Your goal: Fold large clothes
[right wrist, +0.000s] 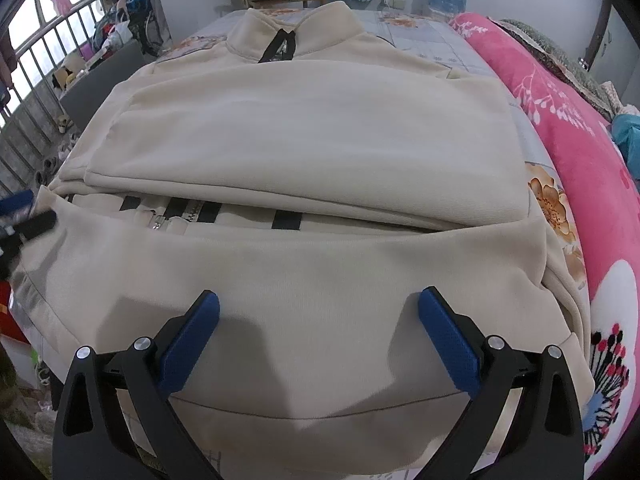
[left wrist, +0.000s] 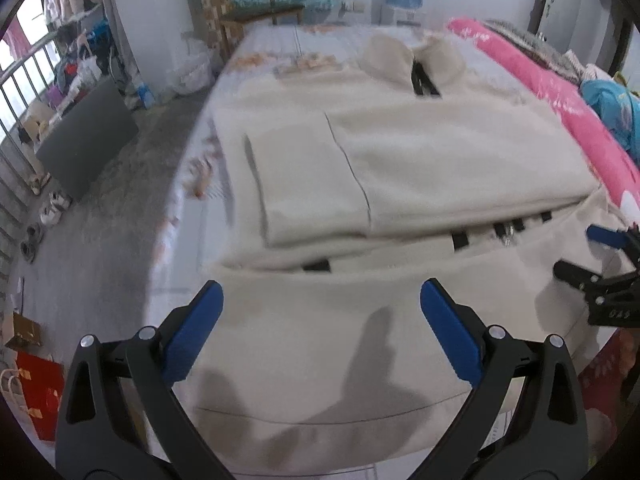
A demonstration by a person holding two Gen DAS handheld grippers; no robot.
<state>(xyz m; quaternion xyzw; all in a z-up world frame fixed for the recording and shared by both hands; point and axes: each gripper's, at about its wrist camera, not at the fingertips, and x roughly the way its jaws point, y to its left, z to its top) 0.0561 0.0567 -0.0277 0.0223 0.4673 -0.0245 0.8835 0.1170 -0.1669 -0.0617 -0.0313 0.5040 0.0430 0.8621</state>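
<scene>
Home bedroom: bed (left wrist: 264,40), pink quilt (right wrist: 580,152), shoes (left wrist: 48,208).

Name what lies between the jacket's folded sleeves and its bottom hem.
In the right wrist view, the zip and black stripes on the jacket front show in that gap, beyond the open right tongs.

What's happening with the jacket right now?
Left gripper open, right gripper open, both above hem. Cream jacket flat on bed, sleeves folded in. Nothing blocking.
</scene>
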